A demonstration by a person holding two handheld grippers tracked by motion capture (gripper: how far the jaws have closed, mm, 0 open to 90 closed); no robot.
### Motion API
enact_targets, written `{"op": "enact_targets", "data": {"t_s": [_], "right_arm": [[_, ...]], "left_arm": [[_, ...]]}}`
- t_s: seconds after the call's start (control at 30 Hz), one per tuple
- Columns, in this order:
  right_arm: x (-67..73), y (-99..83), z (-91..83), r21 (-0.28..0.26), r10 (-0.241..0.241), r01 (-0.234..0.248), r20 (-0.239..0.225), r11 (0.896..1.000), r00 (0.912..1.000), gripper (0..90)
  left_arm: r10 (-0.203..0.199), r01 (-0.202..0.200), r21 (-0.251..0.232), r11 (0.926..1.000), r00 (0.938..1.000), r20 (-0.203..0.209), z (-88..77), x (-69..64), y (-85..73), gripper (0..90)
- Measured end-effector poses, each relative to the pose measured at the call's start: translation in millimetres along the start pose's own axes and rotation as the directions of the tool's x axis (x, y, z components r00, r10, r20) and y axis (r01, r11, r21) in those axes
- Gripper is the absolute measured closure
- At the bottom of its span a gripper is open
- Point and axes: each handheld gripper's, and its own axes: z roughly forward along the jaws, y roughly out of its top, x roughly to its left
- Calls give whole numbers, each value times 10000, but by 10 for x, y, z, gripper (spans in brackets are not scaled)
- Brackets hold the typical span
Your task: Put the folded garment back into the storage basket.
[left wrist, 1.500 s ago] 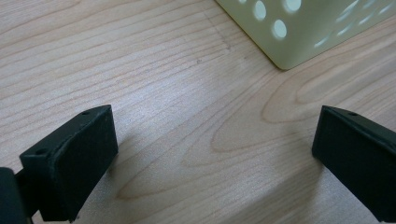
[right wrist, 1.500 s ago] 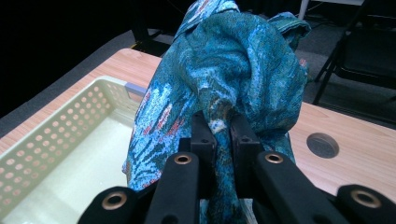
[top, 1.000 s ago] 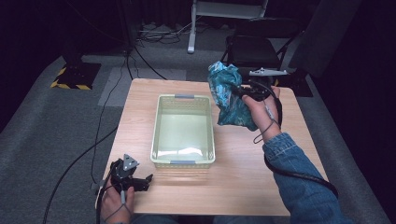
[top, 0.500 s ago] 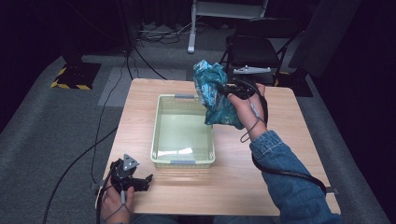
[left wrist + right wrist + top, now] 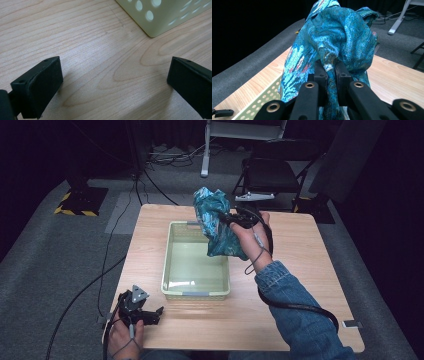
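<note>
Cloth (image 5: 217, 222) pinched in right gripper (image 5: 226, 218) fingers above basket (image 5: 196, 294); left gripper (image 5: 149, 315) fingers spread.

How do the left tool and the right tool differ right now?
The right tool is shut on the teal patterned cloth; the left tool is open with nothing between its jaws. The right tool is held up in the air at the far right corner of the pale green basket; the left tool sits low over the wooden table near the basket's near left corner. Both have black jaws.
</note>
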Motion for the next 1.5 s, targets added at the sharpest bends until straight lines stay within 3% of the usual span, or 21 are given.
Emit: {"op": "enact_targets", "data": {"t_s": [0.6,1.23,1.3,1.37,1.4,1.43,1.5], "right_arm": [[206,-105,264,358,68,-57,-312,9993,9995,828],[349,-342,635,963,497,-446,-521,9944,9974,821],[360,-377,677,1008,487,-427,-576,9940,9971,758],[355,-425,740,1042,553,-478,-702,9934,9960,555],[355,-425,740,1042,553,-478,-702,9934,9960,555],[335,-467,774,1071,364,-284,-736,9938,9966,428],[317,-502,790,1093,275,-185,-812,9938,9963,385]], "left_arm": [[3,-3,3,10000,10000,-1,0,0,0,3],[-19,19,-12,10000,10000,-2,1,-1,0,3],[-18,18,-13,10000,10000,-2,1,-1,0,3],[-19,19,-15,10000,10000,-2,1,-2,0,3],[-19,19,-15,10000,10000,-2,1,-2,0,3],[-21,21,-15,10000,10000,-6,1,-1,0,3],[-34,34,-15,10000,10000,2,1,-2,0,3]]}}
